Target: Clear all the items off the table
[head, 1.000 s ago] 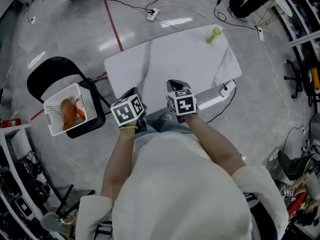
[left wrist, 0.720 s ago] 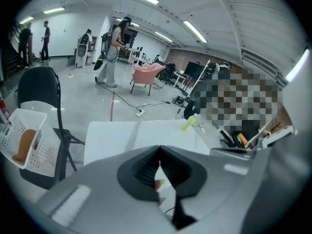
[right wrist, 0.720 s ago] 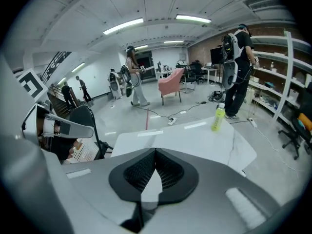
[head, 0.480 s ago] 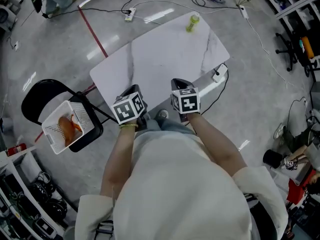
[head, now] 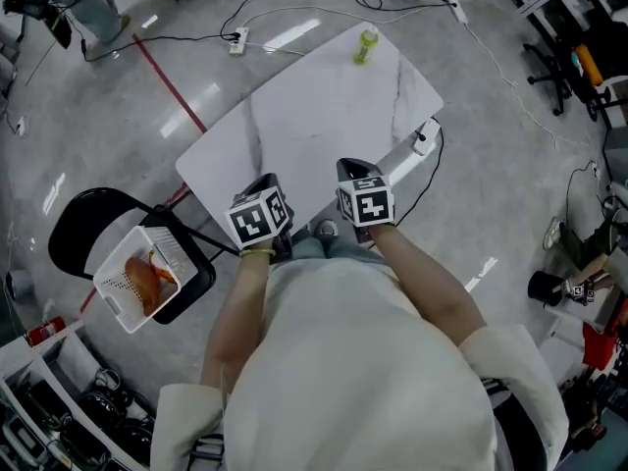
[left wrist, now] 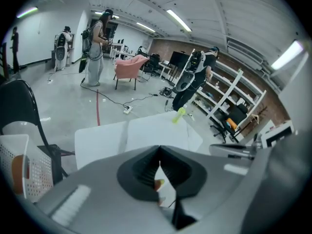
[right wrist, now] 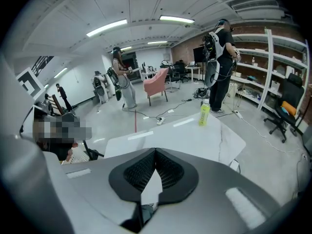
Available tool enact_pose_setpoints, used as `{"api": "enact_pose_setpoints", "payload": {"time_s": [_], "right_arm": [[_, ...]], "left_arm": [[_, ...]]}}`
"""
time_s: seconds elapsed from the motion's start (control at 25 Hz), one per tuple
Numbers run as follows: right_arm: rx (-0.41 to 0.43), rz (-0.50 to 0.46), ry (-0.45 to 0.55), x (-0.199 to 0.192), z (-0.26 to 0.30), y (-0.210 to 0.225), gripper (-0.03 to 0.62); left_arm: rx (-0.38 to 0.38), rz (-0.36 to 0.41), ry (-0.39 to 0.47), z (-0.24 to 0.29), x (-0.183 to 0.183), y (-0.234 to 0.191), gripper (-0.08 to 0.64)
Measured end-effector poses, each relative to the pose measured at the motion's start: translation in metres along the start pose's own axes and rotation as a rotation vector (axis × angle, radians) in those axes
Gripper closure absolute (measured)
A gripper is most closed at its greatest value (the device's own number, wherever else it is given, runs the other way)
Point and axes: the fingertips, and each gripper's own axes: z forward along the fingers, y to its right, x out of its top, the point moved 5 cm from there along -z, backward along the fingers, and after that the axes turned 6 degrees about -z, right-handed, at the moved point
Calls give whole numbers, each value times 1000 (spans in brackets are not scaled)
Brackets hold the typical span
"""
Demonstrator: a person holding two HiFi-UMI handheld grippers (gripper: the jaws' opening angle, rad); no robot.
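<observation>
Swung further toward the table [head: 294,116], left gripper [head: 267,183] and right gripper [head: 349,167] show empty jaws pressed together.

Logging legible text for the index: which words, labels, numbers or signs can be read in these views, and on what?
No text is readable.
Label on the yellow-green plastic bottle: too small to read.
Markers on the left gripper and right gripper: black-and-white square patterns, no letters.

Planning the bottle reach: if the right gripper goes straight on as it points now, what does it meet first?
Probably the white table, close to its near edge, just beyond the shut right gripper; depth is unclear. The green bottle stands right of that line.
</observation>
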Motion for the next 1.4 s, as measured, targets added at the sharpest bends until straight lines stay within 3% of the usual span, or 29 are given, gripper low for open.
{"api": "enact_pose_setpoints", "payload": {"time_s": [0.4, 0.72, 1.4], "right_arm": [[-102, 72, 29, 29, 18, 10, 592], [-165, 133, 45, 43, 26, 59, 592], [-147, 123, 29, 75, 69, 204, 592]], "left_arm": [[-77, 122, -46, 31, 43, 0, 552], [-108, 174, -76, 62, 64, 25, 551], [-74, 91, -70, 148, 91, 106, 551]]}}
